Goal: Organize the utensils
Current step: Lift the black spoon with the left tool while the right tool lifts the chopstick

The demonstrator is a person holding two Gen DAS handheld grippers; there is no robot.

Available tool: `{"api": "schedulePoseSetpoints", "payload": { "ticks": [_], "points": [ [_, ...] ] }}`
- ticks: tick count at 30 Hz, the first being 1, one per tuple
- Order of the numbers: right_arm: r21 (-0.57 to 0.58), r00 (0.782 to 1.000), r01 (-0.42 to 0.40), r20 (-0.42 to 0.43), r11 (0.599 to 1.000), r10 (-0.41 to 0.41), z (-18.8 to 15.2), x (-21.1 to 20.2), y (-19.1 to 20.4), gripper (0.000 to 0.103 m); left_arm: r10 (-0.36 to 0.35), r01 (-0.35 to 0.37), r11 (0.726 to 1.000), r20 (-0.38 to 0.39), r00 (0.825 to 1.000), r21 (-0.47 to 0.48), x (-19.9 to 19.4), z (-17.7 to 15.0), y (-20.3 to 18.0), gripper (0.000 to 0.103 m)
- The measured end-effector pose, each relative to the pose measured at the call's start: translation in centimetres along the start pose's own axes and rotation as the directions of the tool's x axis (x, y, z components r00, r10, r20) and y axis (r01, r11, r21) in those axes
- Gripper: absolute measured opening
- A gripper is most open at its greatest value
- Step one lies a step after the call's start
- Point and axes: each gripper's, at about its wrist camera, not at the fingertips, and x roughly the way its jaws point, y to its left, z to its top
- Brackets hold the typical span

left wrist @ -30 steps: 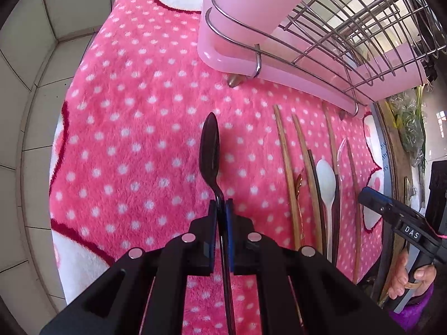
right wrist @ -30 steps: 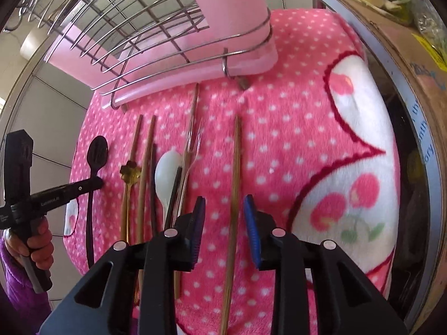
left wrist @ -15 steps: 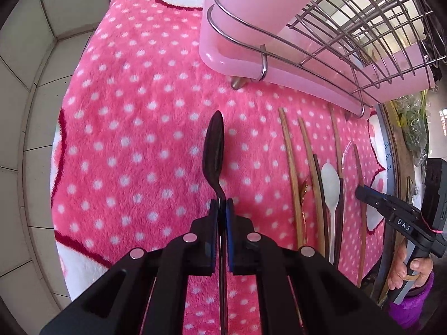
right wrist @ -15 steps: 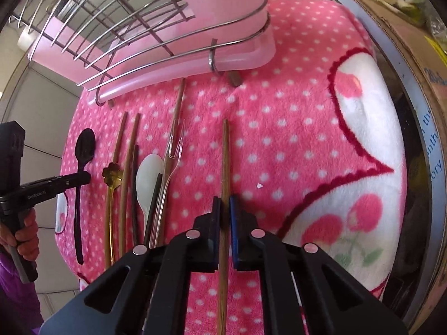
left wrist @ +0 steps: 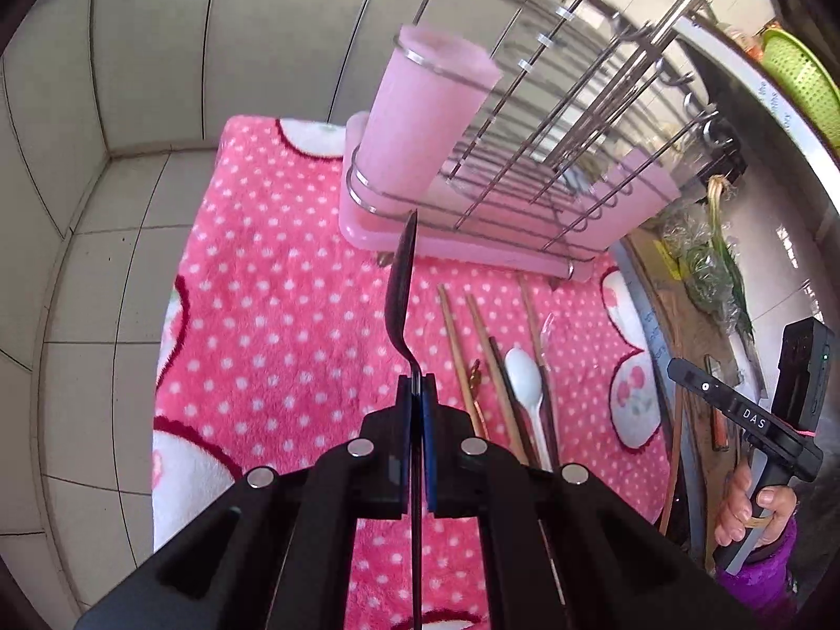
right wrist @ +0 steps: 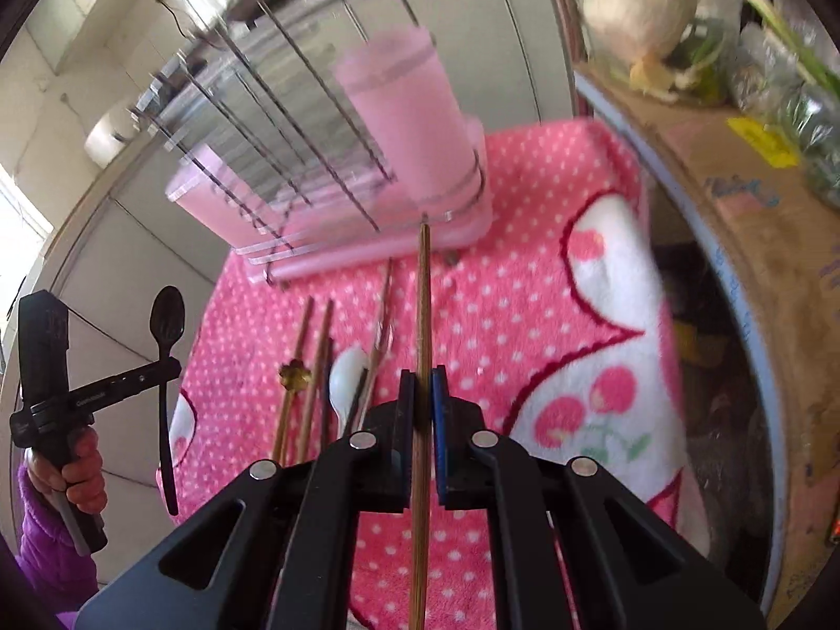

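My left gripper is shut on the handle of a black spoon, which is lifted off the pink dotted cloth; the same spoon shows at the left of the right wrist view. My right gripper is shut on a brown chopstick, raised above the cloth. Behind both stands a wire dish rack with a pink cup holder. Several utensils stay on the cloth: chopsticks, a white spoon, a gold flower-headed spoon and a clear fork.
Tiled wall and counter lie to the left of the cloth. On the right are a cardboard box with greens and garlic, and a green basket. A person's hands in purple sleeves hold both gripper handles.
The right gripper closed on the chopstick. Both grippers then rose and tilted up, lifting the black spoon and the chopstick off the cloth; the rack top and wall came into view.
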Motion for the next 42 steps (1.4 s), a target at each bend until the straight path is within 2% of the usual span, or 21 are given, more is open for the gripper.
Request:
{"api": "schedulePoseSetpoints", "payload": {
  "ticks": [1, 4, 7, 8, 11, 14, 17, 20, 22, 24, 28, 32, 34, 37, 39, 40, 42],
  "points": [
    [-0.003, 1.000, -0.003, 0.027, 1.000, 0.003, 0.3, 0.3, 0.9, 0.007, -0.004, 0.004, 1.000, 0.030, 1.000, 0.004, -0.9, 0.0, -0.2, 0.003],
    [-0.019, 0.990, -0.016, 0.137, 1.000, 0.018, 1.9, -2.6, 1.8, 0.007, -0.019, 0.018, 1.000, 0.136, 0.991, 0.013, -3.9, 0.8, -0.9, 0.003],
    [-0.051, 0.962, -0.020, 0.271, 0.999, 0.033, 4.1, -5.1, 3.6, 0.007, -0.045, 0.043, 0.999, 0.251, 0.967, 0.014, -6.8, 2.2, -1.7, 0.003],
    [-0.064, 0.945, -0.024, 0.325, 0.998, 0.044, 5.0, -6.4, 4.0, 0.007, -0.049, 0.046, 0.999, 0.288, 0.956, 0.017, -7.5, 2.7, -2.1, 0.003],
    [-0.093, 0.892, -0.025, 0.448, 0.995, 0.064, 7.6, -8.6, 5.2, 0.007, -0.058, 0.054, 0.998, 0.399, 0.915, 0.023, -9.5, 4.8, -3.0, 0.003],
    [-0.114, 0.830, 0.000, 0.554, 0.994, 0.064, 10.8, -10.2, 6.2, 0.007, -0.052, 0.042, 0.999, 0.497, 0.866, 0.030, -10.8, 7.3, -3.9, 0.003],
    [-0.120, 0.781, 0.020, 0.621, 0.993, 0.059, 13.4, -10.5, 6.7, 0.007, -0.041, 0.029, 0.999, 0.578, 0.815, 0.030, -11.4, 10.0, -4.4, 0.003],
    [-0.122, 0.728, 0.053, 0.684, 0.991, 0.045, 15.4, -10.2, 6.9, 0.007, -0.010, -0.002, 1.000, 0.631, 0.775, 0.018, -11.1, 12.3, -4.7, 0.003],
    [-0.116, 0.706, 0.061, 0.707, 0.991, 0.039, 17.0, -9.5, 6.7, 0.007, 0.019, -0.030, 1.000, 0.667, 0.745, 0.006, -10.7, 13.9, -4.7, 0.003],
    [-0.114, 0.696, 0.070, 0.718, 0.991, 0.034, 18.4, -8.5, 6.4, 0.007, 0.029, -0.039, 0.999, 0.695, 0.718, -0.001, -10.1, 15.2, -4.5, 0.003],
    [-0.124, 0.690, 0.079, 0.723, 0.989, 0.035, 20.2, -5.6, 5.9, 0.007, 0.058, -0.091, 0.996, 0.744, 0.666, 0.004, -8.5, 16.7, -4.4, 0.003],
    [-0.137, 0.676, 0.096, 0.736, 0.986, 0.036, 20.5, -2.9, 5.8, 0.007, 0.061, -0.102, 0.995, 0.761, 0.646, 0.006, -6.7, 17.6, -4.0, 0.003],
    [-0.144, 0.673, 0.119, 0.740, 0.982, 0.026, 20.4, -1.9, 5.8, 0.007, 0.069, -0.130, 0.991, 0.768, 0.637, 0.018, -5.6, 17.6, -4.0, 0.003],
    [-0.152, 0.683, 0.143, 0.730, 0.978, 0.013, 19.9, -0.3, 5.6, 0.007, 0.071, -0.158, 0.987, 0.762, 0.643, 0.042, -4.1, 17.2, -4.1, 0.003],
    [-0.151, 0.705, 0.135, 0.709, 0.979, 0.012, 19.1, 0.6, 5.2, 0.007, 0.067, -0.163, 0.985, 0.756, 0.652, 0.054, -3.3, 16.6, -4.0, 0.003],
    [-0.151, 0.720, 0.129, 0.694, 0.980, 0.012, 18.7, 1.0, 4.9, 0.007, 0.064, -0.161, 0.985, 0.749, 0.660, 0.058, -2.9, 16.2, -3.9, 0.003],
    [-0.149, 0.745, 0.122, 0.667, 0.981, 0.009, 17.6, 1.6, 4.6, 0.007, 0.056, -0.150, 0.986, 0.724, 0.688, 0.067, -2.0, 15.4, -3.5, 0.003]
  ]
}}
